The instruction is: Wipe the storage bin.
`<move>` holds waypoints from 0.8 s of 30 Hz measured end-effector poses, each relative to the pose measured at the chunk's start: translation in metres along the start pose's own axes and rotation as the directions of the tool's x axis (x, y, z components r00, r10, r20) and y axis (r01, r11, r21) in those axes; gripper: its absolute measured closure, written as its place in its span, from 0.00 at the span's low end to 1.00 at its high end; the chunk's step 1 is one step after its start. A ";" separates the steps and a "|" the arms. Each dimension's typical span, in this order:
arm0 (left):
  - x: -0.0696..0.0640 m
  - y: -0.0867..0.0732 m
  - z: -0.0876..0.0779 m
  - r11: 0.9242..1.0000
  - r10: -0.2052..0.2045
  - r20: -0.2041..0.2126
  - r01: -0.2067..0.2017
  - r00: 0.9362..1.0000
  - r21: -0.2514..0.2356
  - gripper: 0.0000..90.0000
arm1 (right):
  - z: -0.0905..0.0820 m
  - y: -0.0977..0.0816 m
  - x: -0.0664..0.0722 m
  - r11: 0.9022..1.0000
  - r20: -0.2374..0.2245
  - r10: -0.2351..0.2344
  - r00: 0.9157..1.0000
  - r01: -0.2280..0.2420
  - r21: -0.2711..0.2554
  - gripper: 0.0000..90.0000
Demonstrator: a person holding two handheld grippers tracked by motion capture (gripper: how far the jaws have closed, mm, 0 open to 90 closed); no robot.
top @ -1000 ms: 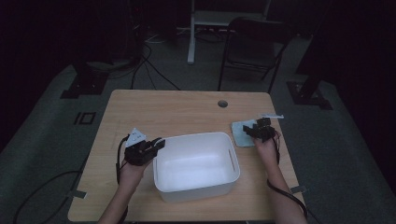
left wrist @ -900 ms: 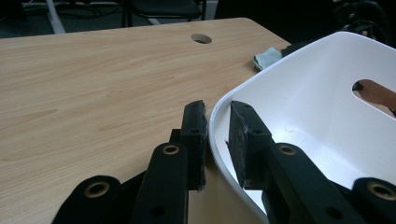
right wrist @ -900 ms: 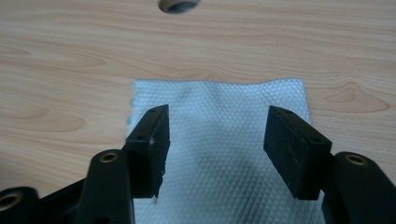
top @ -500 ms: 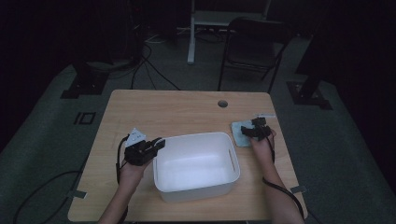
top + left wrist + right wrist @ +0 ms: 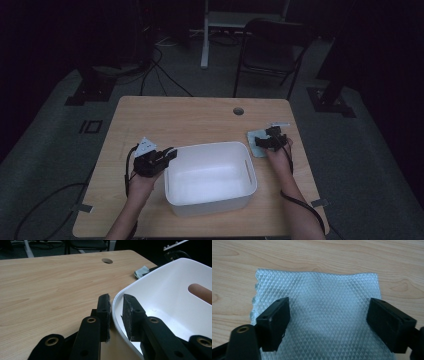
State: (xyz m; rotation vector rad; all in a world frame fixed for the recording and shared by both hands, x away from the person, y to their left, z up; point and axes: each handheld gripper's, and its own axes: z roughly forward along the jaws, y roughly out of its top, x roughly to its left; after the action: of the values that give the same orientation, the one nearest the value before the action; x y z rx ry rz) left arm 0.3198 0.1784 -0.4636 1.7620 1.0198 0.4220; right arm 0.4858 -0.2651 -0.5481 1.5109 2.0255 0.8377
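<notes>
A white plastic tub (image 5: 210, 175) stands in the middle of the wooden table (image 5: 190, 120). My left gripper (image 5: 167, 154) is shut on the tub's left rim (image 5: 115, 301), one pad (image 5: 103, 307) outside the wall and the other inside. To the right of the tub lies a folded pale blue-green cloth (image 5: 254, 139) with a diamond weave (image 5: 322, 297), flat on the wood. My right gripper (image 5: 264, 142) hovers just above it, pointing down. Its jaws have just been opening and now stand wide (image 5: 328, 303), straddling the cloth without pressing on it.
A round cable hole (image 5: 238, 110) sits near the table's far edge. A small white object (image 5: 280, 124) lies beyond the cloth near the right edge. The tub has a slot handle (image 5: 247, 167) in its right wall. A dark chair (image 5: 270, 45) stands beyond the table.
My right gripper has come down and slightly left onto the cloth's area. The left gripper and the tub have stayed where they were.
</notes>
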 end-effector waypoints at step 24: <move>0.000 0.000 0.000 1.000 0.003 -0.003 -0.003 1.000 -0.003 0.84 | -0.039 0.004 0.013 1.000 -0.158 -0.027 0.987 0.025 -0.015 0.92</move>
State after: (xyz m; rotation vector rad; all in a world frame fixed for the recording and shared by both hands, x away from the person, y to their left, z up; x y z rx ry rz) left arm 0.3195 0.1782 -0.4637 1.7607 1.0183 0.4277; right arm 0.4582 -0.2594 -0.5178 1.4482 2.1436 0.9868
